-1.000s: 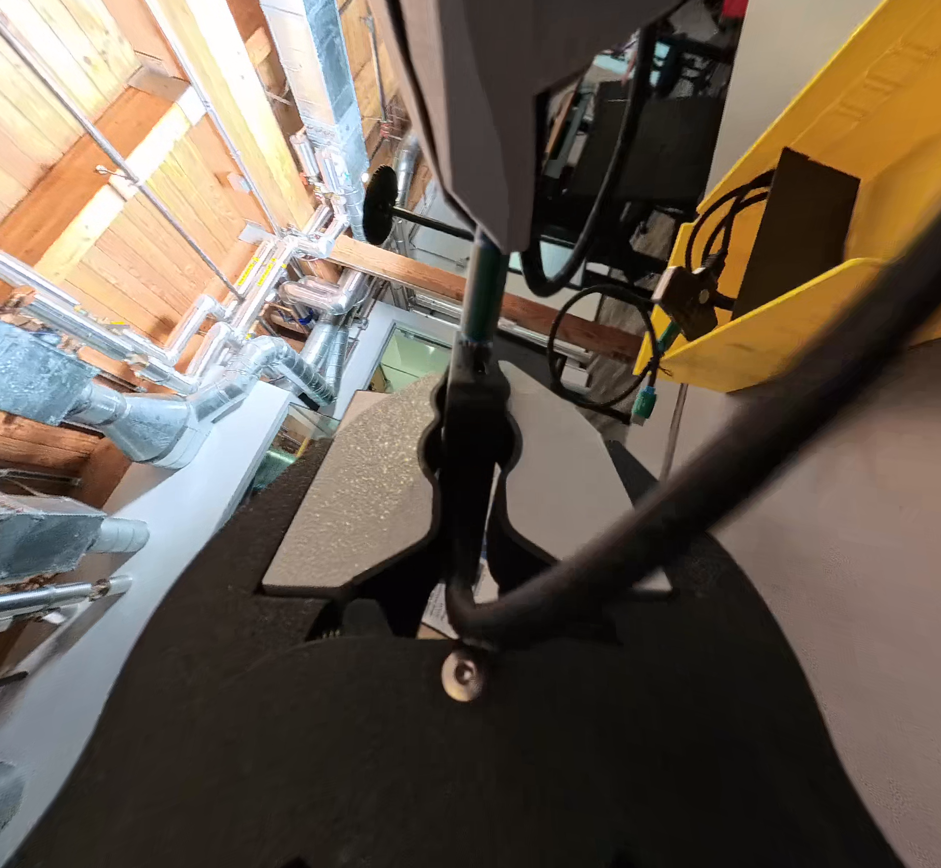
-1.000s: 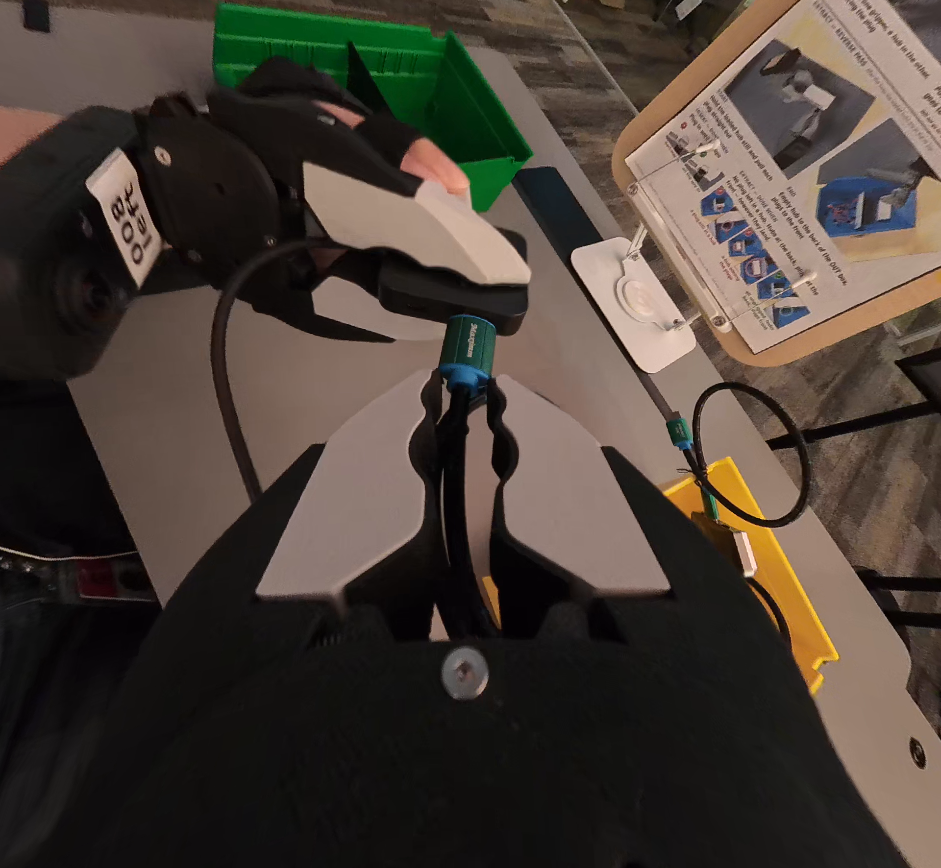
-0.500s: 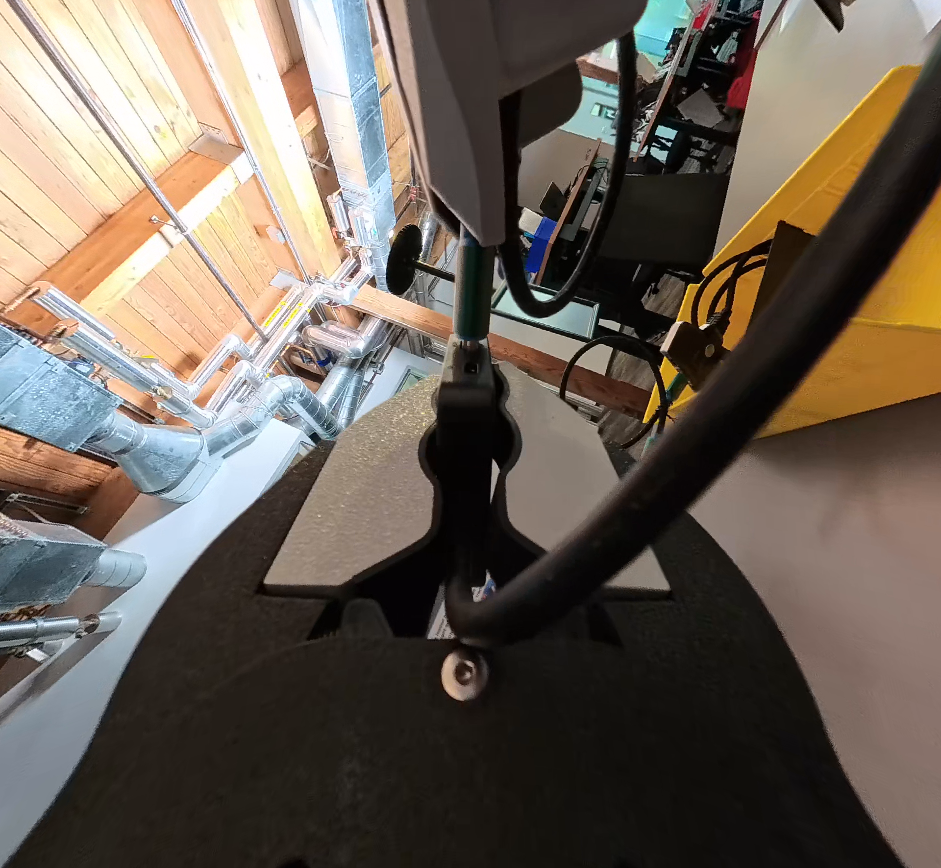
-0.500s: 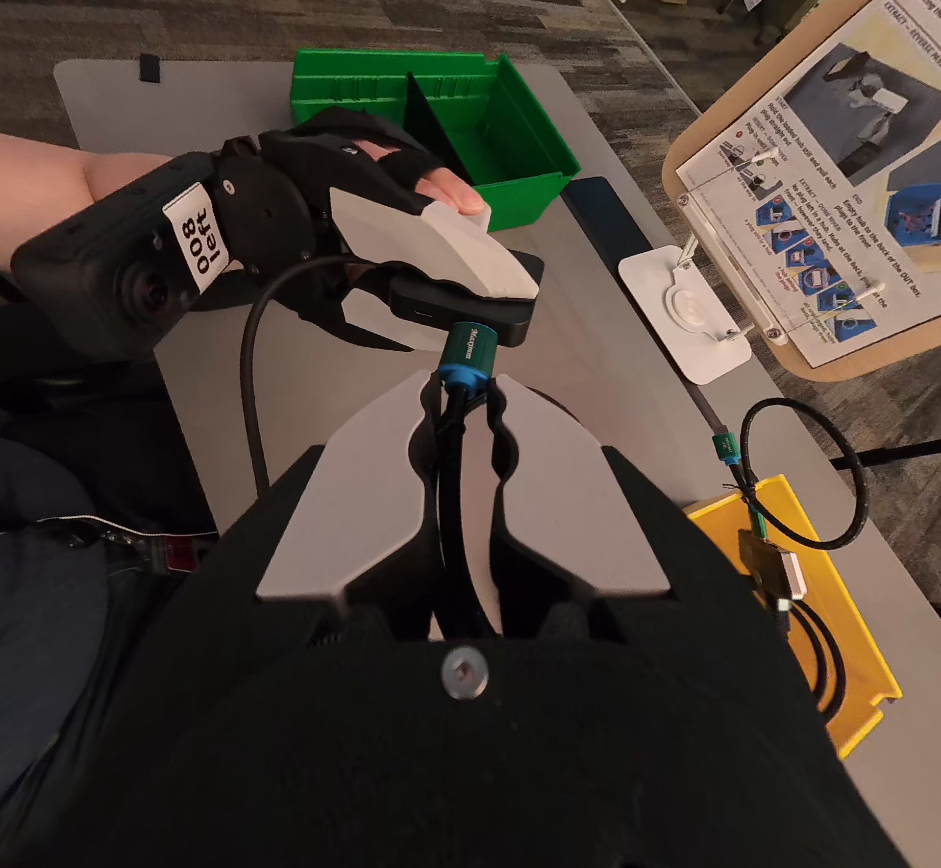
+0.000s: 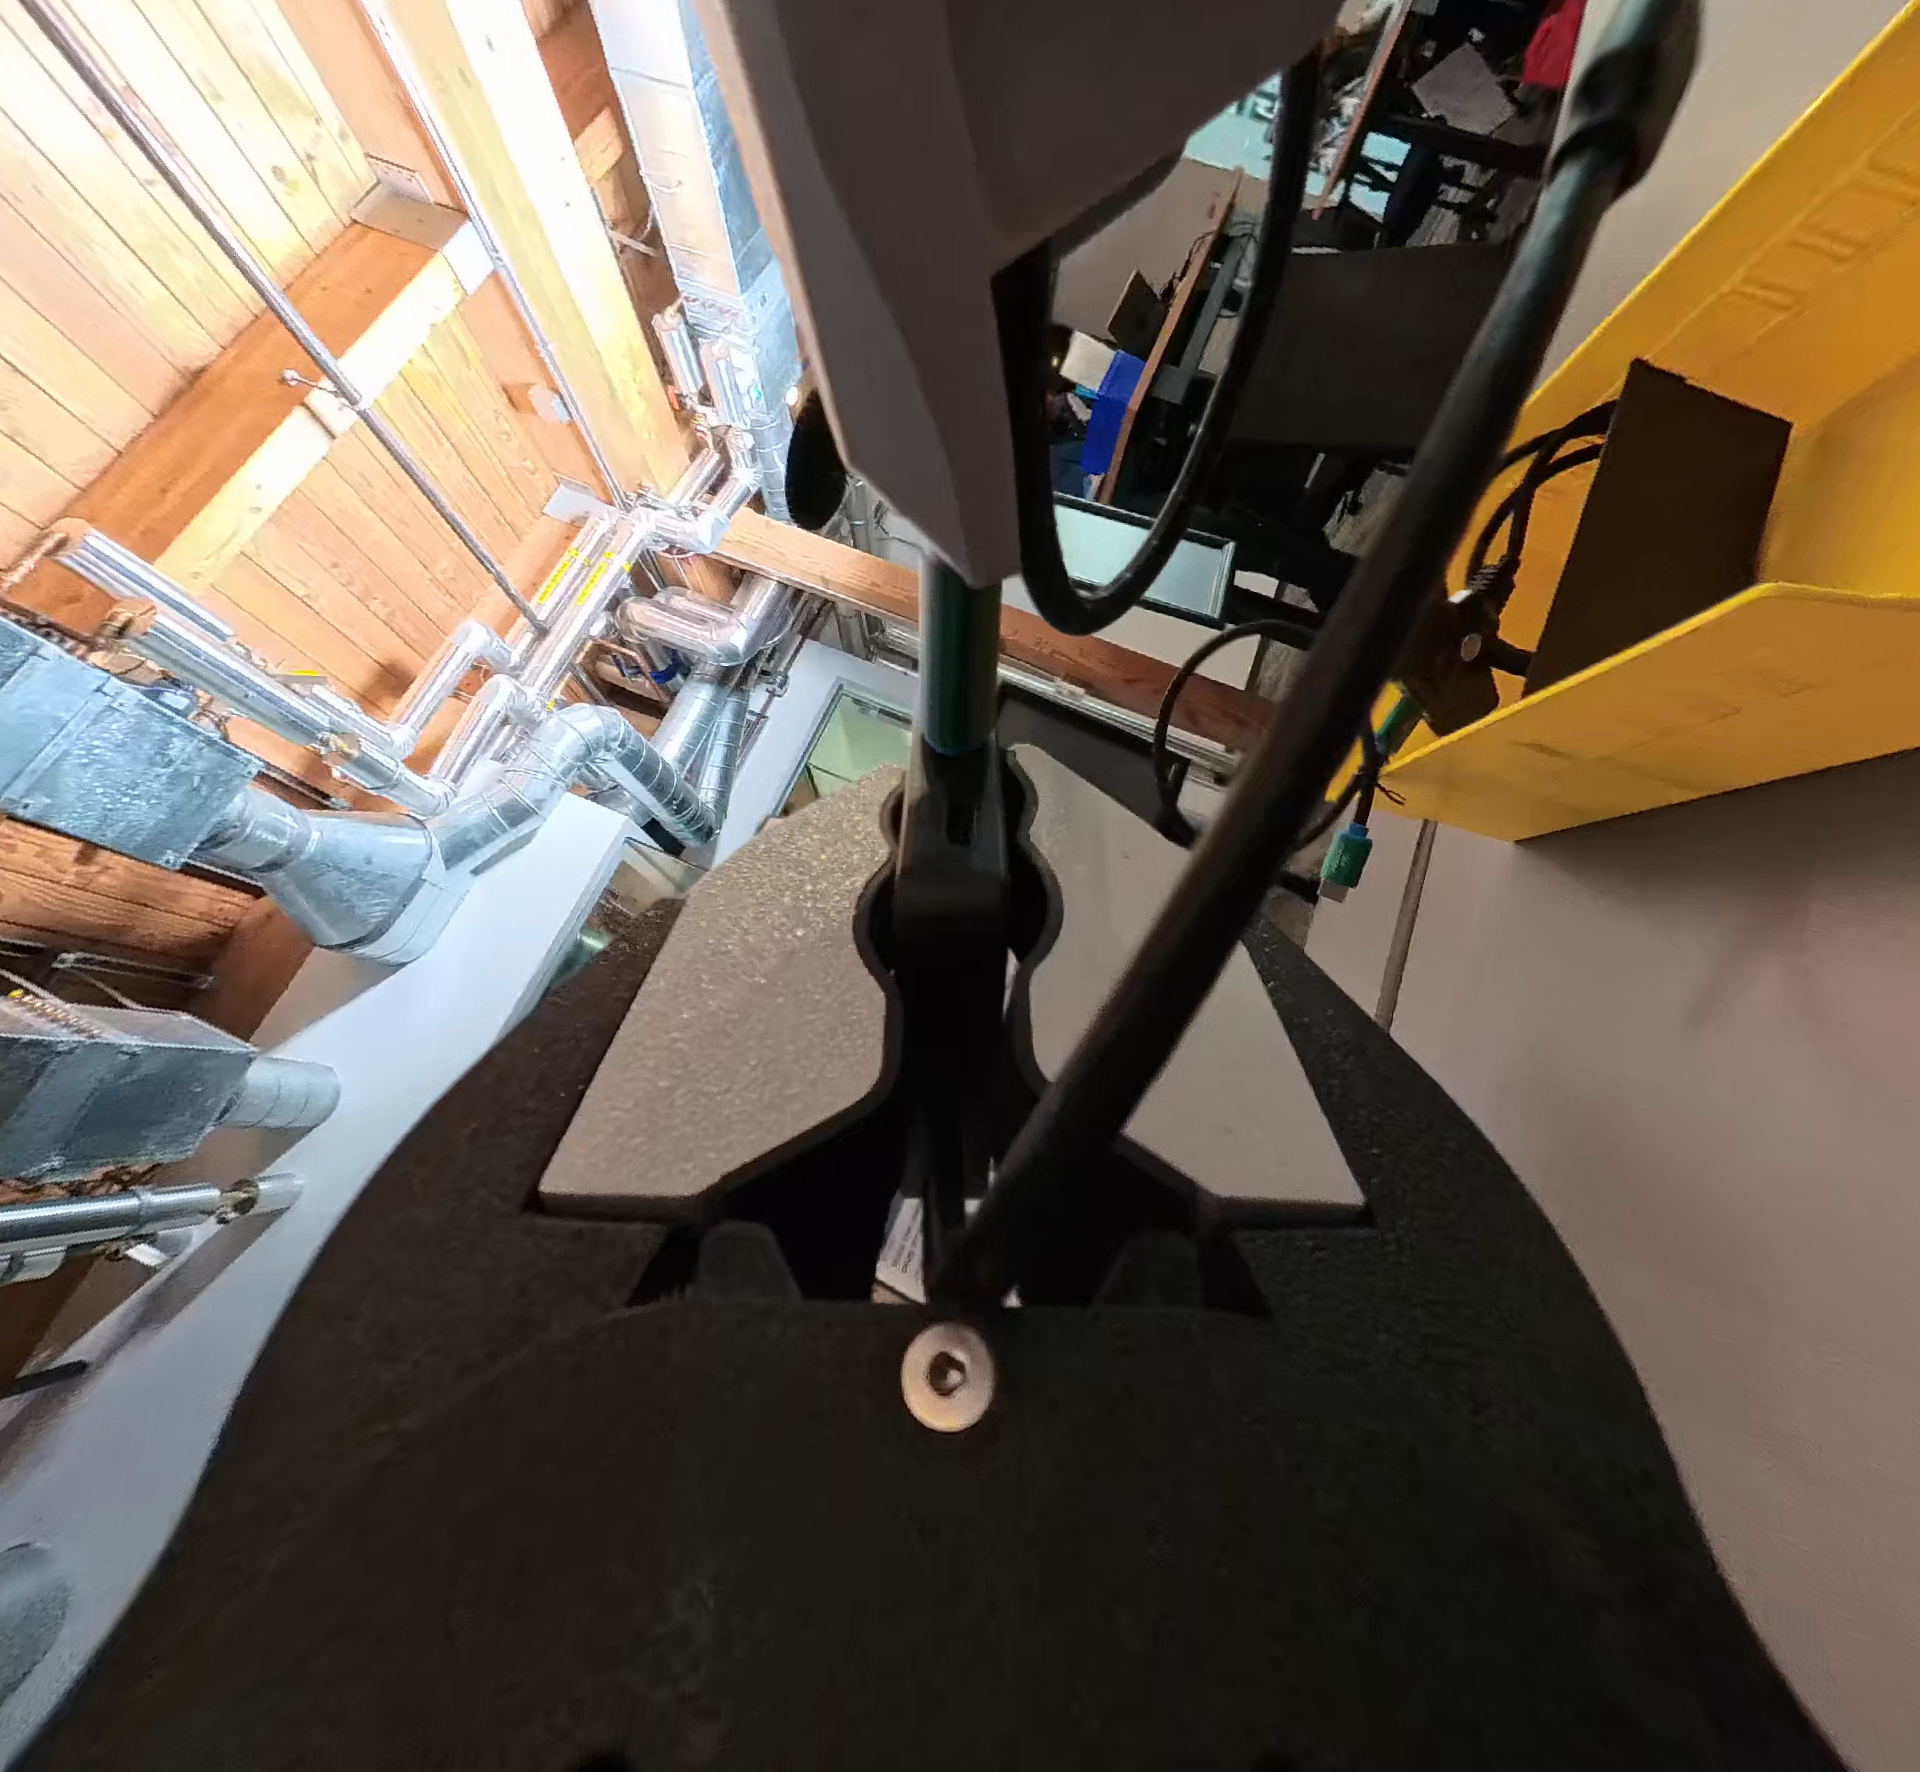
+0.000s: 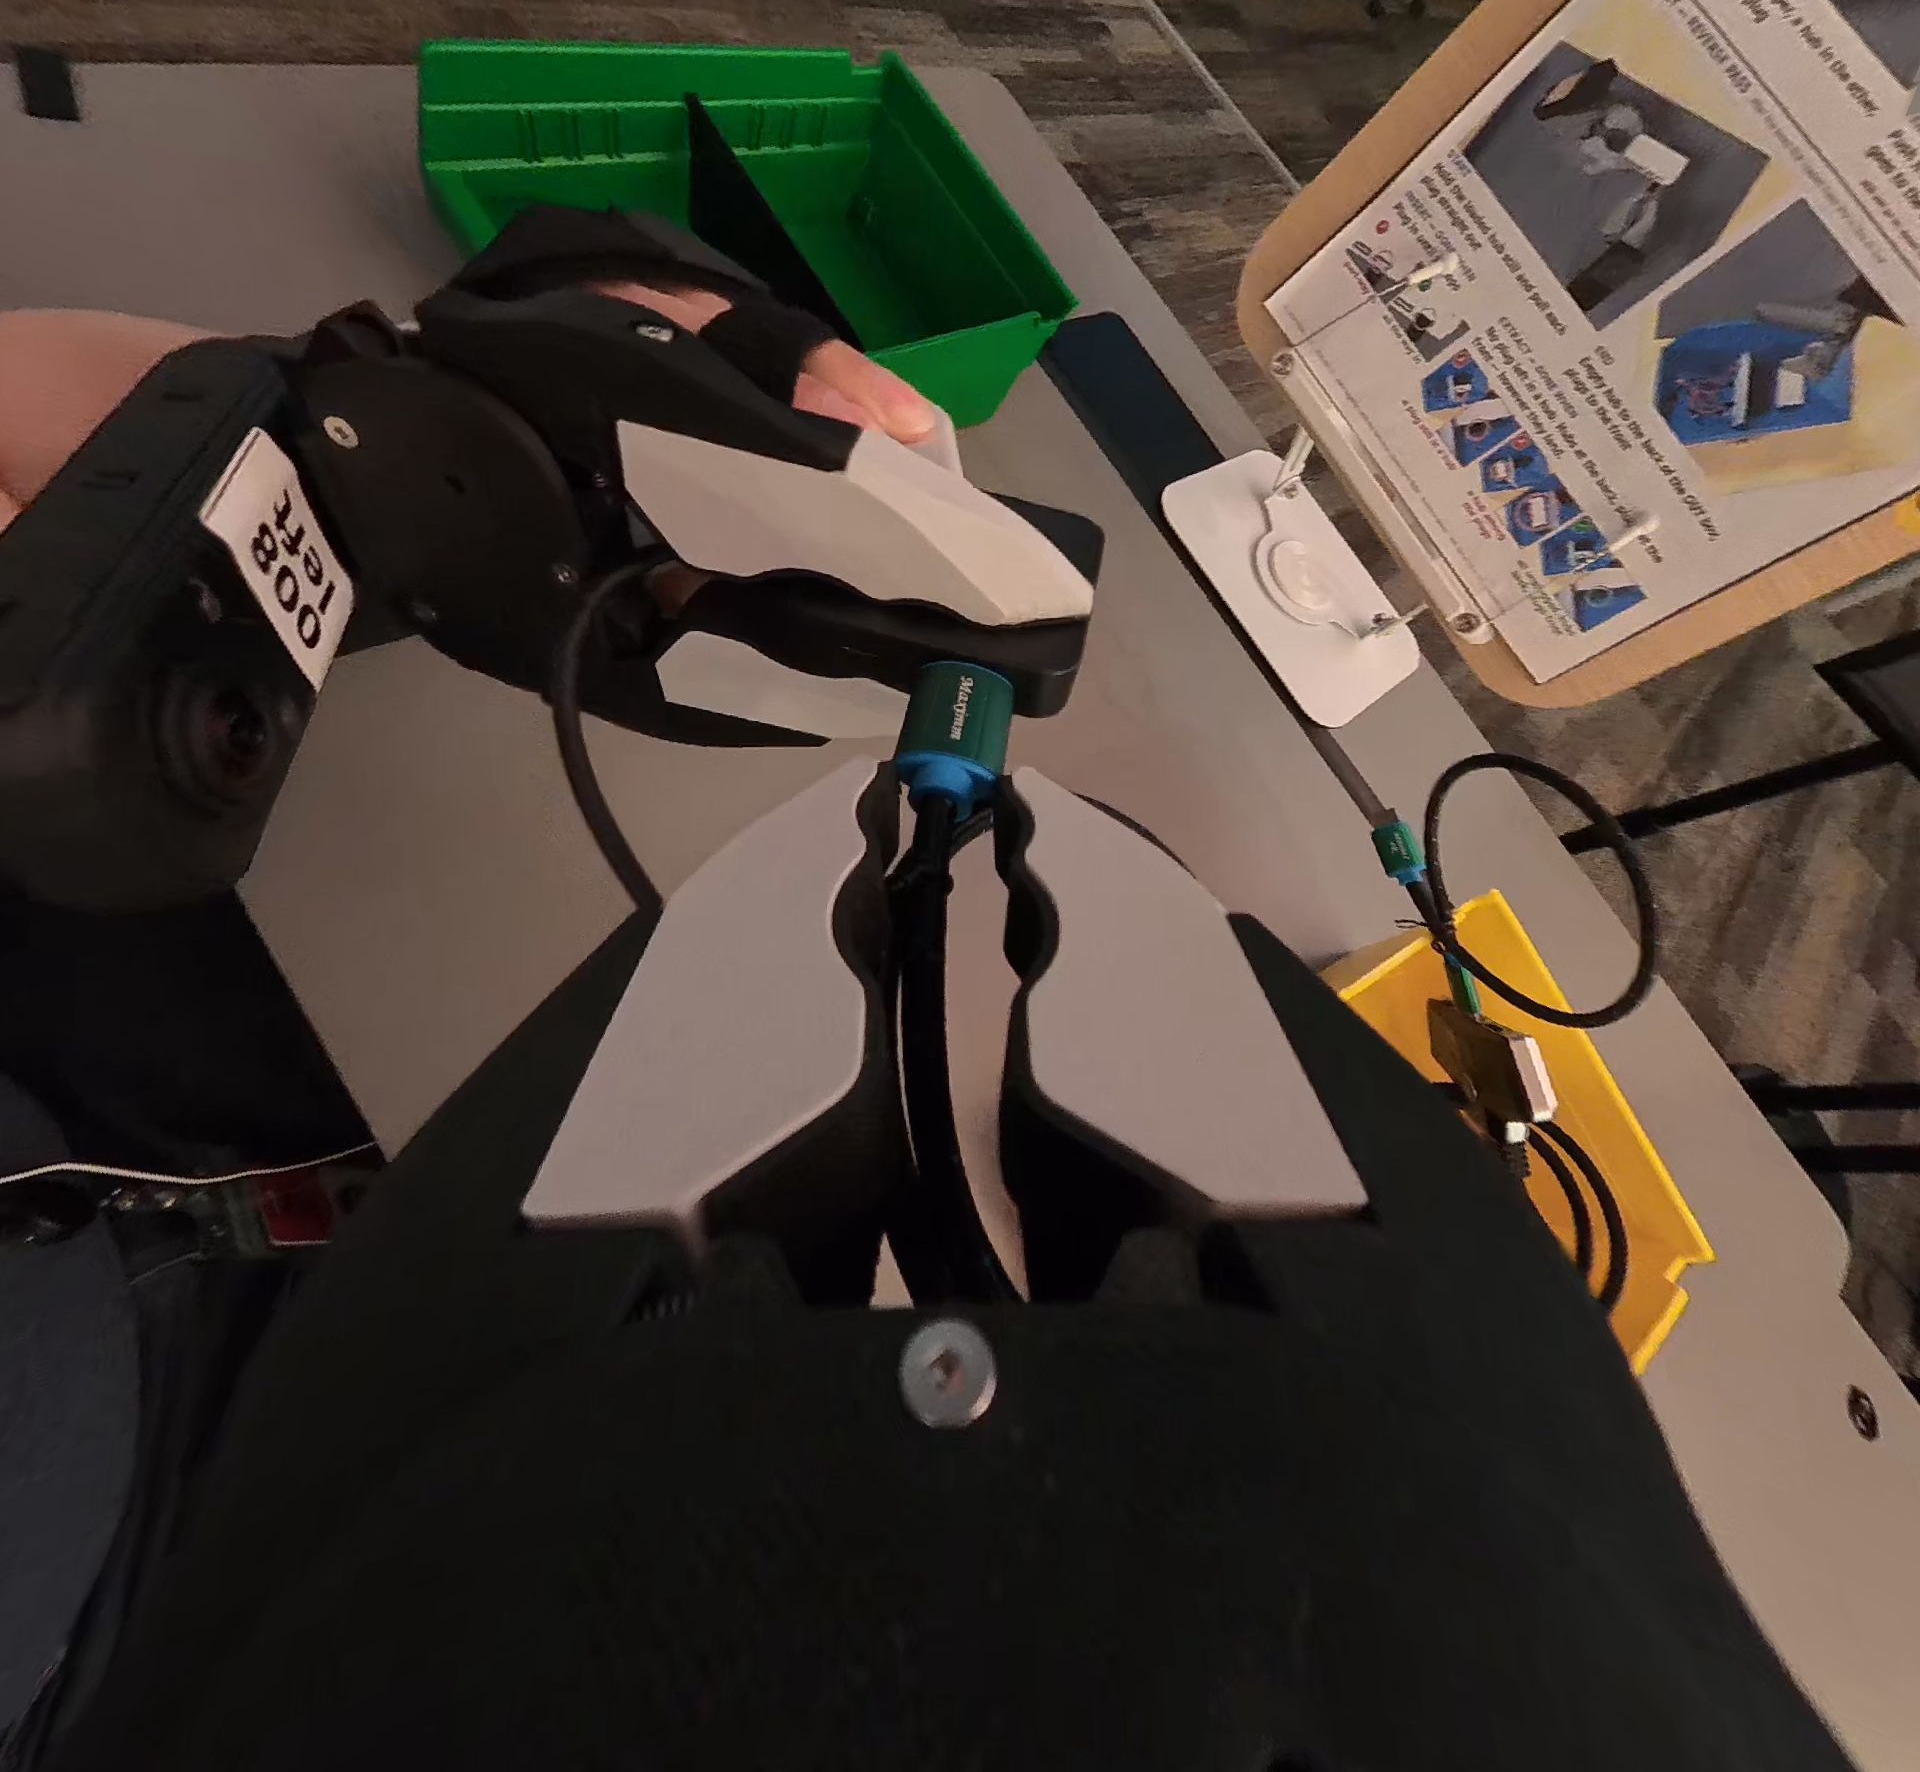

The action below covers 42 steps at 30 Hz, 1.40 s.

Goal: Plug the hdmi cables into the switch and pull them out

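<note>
We find writing in four places, and we leave its words aside. A white sticker [image 6: 275,569] with bold black characters sits on the body of the left gripper [image 6: 1049,626], beside its camera lens. The green plug [image 6: 956,709] of the hdmi cable [image 6: 940,1047], pinched in the right gripper [image 6: 943,772], bears one pale printed word along its sleeve. At the far right, a wooden board [image 6: 1262,288] carries an instruction sheet [image 6: 1621,320] — photos, small coloured pictures and lines of black print. In the left wrist view a small white label [image 5: 906,1239] shows deep between the fingers, by the clamped switch [image 5: 951,891] — too small for us to read
</note>
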Each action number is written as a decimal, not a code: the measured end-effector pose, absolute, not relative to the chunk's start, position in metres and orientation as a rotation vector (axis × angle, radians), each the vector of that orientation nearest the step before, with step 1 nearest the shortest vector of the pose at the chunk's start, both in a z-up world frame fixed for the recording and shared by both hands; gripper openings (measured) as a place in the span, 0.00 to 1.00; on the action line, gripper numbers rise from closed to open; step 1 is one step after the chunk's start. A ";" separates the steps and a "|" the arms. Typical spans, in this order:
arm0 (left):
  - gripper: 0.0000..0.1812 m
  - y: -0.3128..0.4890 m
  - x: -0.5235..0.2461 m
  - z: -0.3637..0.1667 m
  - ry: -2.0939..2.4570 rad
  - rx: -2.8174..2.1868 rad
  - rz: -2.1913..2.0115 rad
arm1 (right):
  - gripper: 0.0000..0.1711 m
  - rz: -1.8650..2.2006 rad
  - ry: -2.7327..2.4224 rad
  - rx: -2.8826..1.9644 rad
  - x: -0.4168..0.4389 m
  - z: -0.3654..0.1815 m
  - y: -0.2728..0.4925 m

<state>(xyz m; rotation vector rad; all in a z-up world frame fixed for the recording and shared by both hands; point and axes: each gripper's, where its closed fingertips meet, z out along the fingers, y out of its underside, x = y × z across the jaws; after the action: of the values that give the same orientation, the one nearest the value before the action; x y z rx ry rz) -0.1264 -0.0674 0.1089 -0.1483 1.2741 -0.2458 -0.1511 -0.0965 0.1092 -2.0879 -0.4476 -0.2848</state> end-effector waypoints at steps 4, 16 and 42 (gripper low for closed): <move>0.07 -0.067 -0.128 0.113 1.245 -0.147 -0.225 | 0.09 -0.366 -0.450 -2.033 -0.153 0.110 -0.097; 0.08 -0.075 -0.139 0.131 1.136 -0.030 0.054 | 0.10 -0.497 -0.456 -1.649 -0.157 0.113 -0.109; 0.08 -0.045 -0.128 0.125 1.123 -0.125 0.078 | 0.10 -0.435 -0.439 -1.742 -0.148 0.103 -0.118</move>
<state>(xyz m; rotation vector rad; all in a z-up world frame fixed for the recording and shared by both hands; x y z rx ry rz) -0.1283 -0.0447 0.1252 -0.1253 1.1232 0.0777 -0.1477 -0.1183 0.1026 -1.7415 -0.4392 -0.4352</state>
